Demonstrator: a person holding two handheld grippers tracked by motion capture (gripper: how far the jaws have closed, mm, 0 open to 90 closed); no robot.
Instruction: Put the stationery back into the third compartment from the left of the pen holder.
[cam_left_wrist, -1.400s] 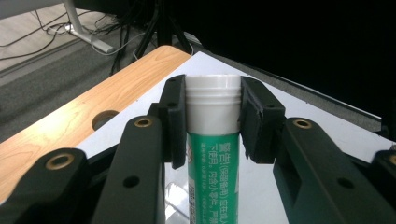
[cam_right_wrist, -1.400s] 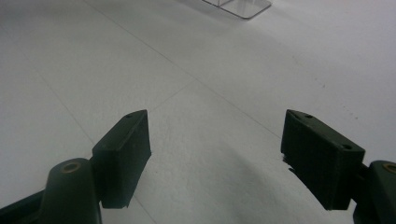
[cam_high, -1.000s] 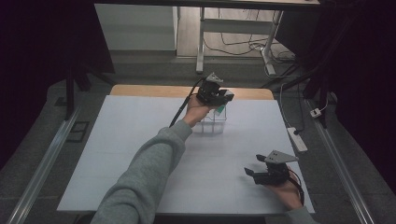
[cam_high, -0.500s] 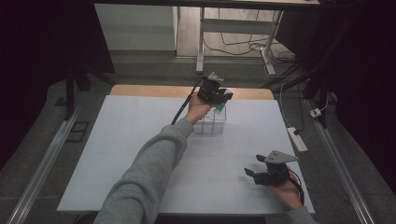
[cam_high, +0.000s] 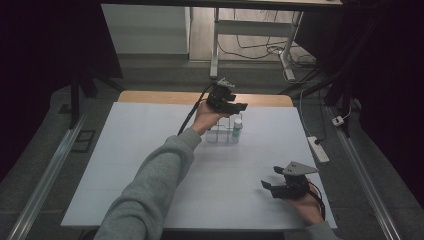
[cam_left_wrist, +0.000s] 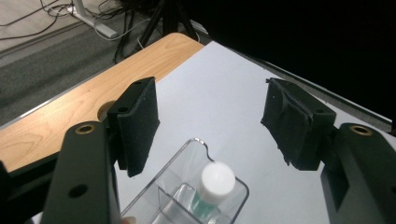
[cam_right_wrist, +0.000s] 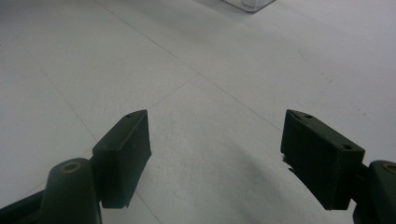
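White-capped vial (cam_left_wrist: 217, 183) seated in the clear rack (cam_left_wrist: 187, 198); my left gripper (cam_left_wrist: 210, 123) has just opened, empty. Next: withdraw upward. Right gripper (cam_right_wrist: 215, 156) apart, idle

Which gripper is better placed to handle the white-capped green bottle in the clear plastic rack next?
Left. The left gripper hangs right above the white-capped green bottle in the clear plastic rack; its jaws have just been opening and stand apart, nothing between them. The right gripper rests open near the table's front edge, far from the rack.
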